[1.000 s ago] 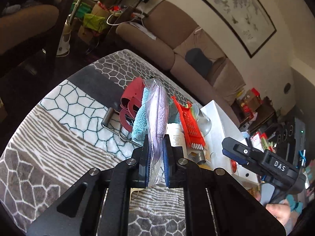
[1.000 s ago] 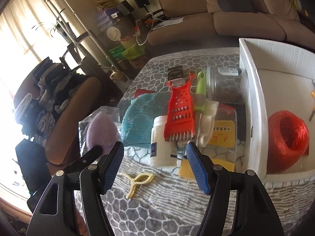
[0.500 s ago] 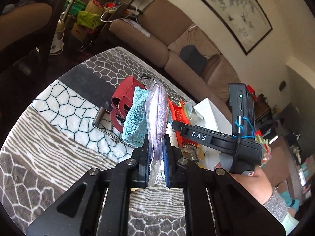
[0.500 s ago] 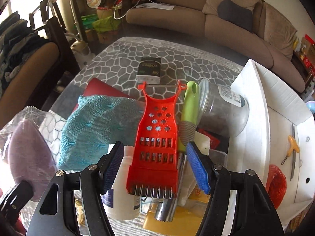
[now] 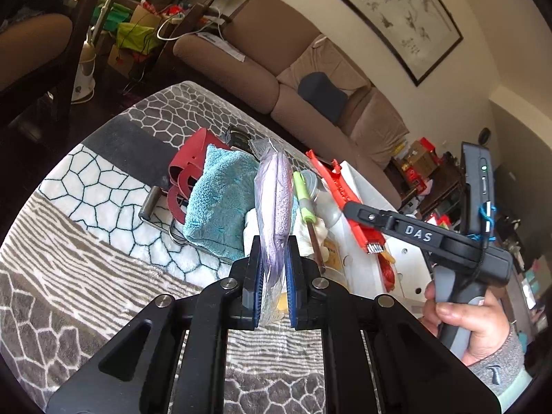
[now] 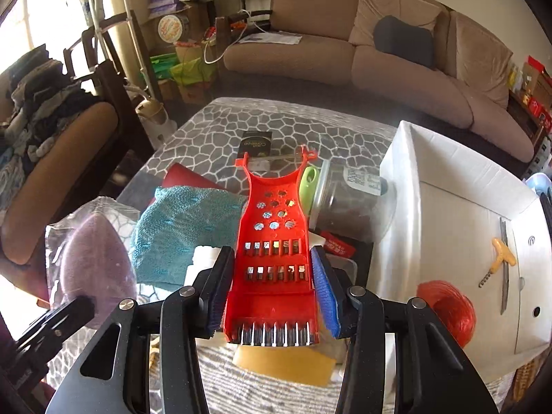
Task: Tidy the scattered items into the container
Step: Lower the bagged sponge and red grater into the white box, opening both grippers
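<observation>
My left gripper (image 5: 272, 286) is shut on a clear bag holding a purple sponge (image 5: 276, 203) and holds it above the table; the bag also shows at the left of the right wrist view (image 6: 93, 265). My right gripper (image 6: 272, 293) is open, its fingers on either side of a red plastic grater (image 6: 276, 238) that lies on the pile of items; whether the pads touch it I cannot tell. The white container box (image 6: 459, 214) stands to the right, with a red twine ball (image 6: 448, 310) and a corkscrew (image 6: 502, 265) inside.
The pile holds a teal cloth (image 6: 183, 231), a white bottle (image 6: 201, 258), a green-handled tool (image 6: 308, 179), a clear jar (image 6: 348, 203), a yellow packet (image 6: 286, 362), a dark small box (image 6: 257, 141) and red straps (image 5: 186, 172). A sofa (image 6: 345, 55) stands behind the table.
My right gripper has moved forward and down over the pile until its fingers straddle the red grater. My left gripper still holds the bagged sponge, barely moved.
</observation>
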Action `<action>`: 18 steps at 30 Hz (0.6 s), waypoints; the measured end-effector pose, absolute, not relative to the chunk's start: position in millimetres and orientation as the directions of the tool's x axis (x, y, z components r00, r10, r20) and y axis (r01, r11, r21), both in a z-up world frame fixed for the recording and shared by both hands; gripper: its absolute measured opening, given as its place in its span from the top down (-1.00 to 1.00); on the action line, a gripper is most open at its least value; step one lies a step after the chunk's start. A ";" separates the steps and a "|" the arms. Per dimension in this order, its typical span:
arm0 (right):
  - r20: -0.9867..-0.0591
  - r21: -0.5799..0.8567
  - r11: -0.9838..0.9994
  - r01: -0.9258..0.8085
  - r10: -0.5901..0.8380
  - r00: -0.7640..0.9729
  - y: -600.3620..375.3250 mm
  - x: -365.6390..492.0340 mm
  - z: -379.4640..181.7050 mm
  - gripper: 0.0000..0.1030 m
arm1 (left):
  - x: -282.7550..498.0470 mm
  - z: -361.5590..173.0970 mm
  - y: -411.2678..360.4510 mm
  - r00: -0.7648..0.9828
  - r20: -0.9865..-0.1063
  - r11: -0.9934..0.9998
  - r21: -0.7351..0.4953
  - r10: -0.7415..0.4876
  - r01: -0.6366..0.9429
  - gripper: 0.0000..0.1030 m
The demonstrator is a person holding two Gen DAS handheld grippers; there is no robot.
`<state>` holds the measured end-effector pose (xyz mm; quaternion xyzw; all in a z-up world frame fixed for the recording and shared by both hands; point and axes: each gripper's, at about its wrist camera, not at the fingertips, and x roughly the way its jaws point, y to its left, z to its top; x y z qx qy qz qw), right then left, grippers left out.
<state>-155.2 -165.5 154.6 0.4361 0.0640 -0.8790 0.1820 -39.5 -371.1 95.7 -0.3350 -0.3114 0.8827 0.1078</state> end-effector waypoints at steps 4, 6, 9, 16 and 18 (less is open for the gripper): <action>-0.764 0.135 -0.925 0.356 -0.326 -0.558 -123.3 -137.6 178.0 0.10 | -33.2 101.8 -348.9 -0.735 -0.516 -0.779 -0.627 0.441 -0.027 0.81; -0.750 0.163 -0.925 0.343 -0.342 -0.567 -100.8 -128.9 187.1 0.10 | -33.2 109.3 -333.9 -0.723 -0.518 -0.781 -0.622 0.457 -0.048 0.81; -0.741 0.192 -0.928 0.319 -0.351 -0.572 -65.3 -121.0 195.2 0.10 | -36.1 128.4 -306.4 -0.709 -0.514 -0.784 -0.615 0.483 -0.088 0.81; -0.729 0.209 -0.953 0.221 -0.302 -0.614 32.4 -122.5 202.7 0.10 | -73.8 176.0 -222.4 -0.674 -0.530 -0.813 -0.552 0.514 -0.185 0.81; -0.731 0.212 -0.959 0.186 -0.282 -0.621 62.0 -127.2 200.9 0.10 | -90.7 178.4 -194.8 -0.656 -0.550 -0.821 -0.535 0.517 -0.198 0.81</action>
